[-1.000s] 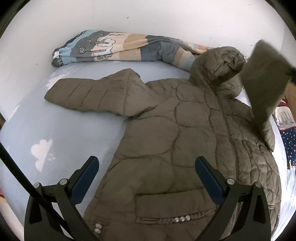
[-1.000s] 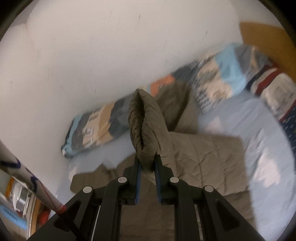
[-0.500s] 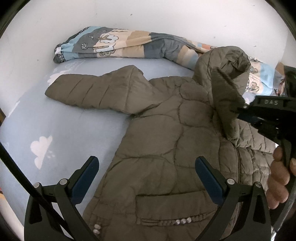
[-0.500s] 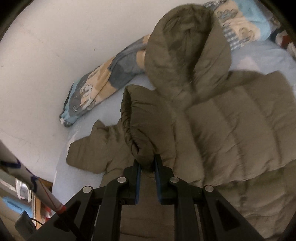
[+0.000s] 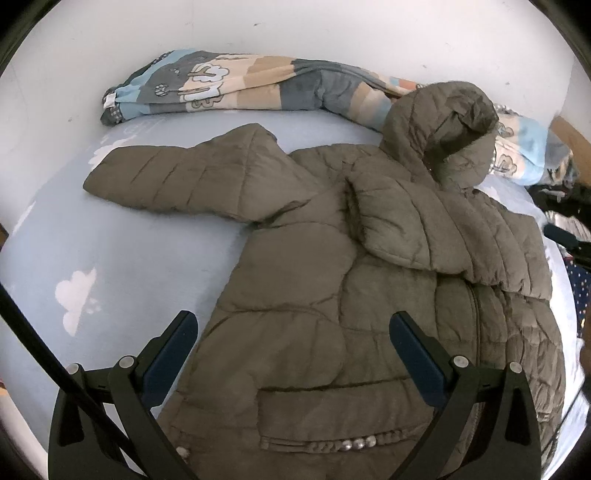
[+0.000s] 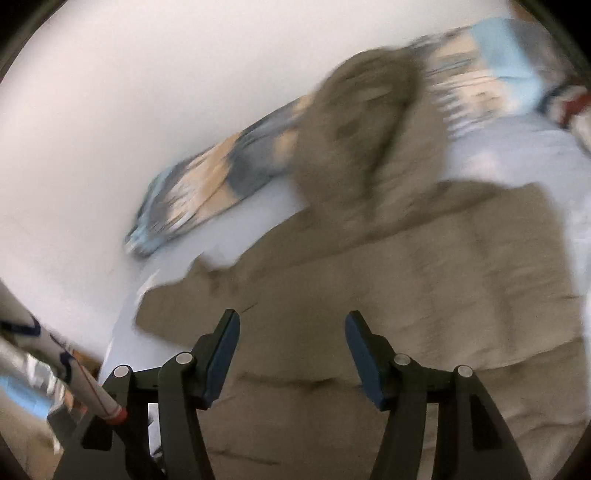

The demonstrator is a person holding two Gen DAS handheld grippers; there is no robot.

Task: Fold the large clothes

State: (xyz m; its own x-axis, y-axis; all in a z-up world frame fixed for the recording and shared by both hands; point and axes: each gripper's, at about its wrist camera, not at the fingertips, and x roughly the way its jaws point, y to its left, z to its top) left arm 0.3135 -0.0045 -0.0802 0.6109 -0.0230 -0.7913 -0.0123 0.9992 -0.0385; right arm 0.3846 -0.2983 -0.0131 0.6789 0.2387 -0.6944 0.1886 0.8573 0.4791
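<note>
An olive quilted hooded jacket [image 5: 332,295] lies front up on a pale blue bed sheet [image 5: 129,258]. Its one sleeve [image 5: 177,177] stretches out to the left. The other sleeve [image 5: 413,221] lies folded across the chest, below the hood [image 5: 443,129]. My left gripper [image 5: 293,347] hovers open over the jacket's lower front, gripping nothing. In the blurred right wrist view my right gripper [image 6: 291,347] hangs over the jacket [image 6: 406,295] with its jaws opening and nothing between them.
A rolled patterned blanket [image 5: 240,88] lies along the white wall [image 5: 295,26] at the back. More bedding [image 5: 528,147] and dark items [image 5: 561,206] sit at the right edge. A white pole with a red band [image 6: 74,376] crosses the right wrist view's lower left.
My right gripper carried the sleeve down onto the jacket's chest, let go and opened. The sleeve now rests folded across the front. The left gripper stayed put.
</note>
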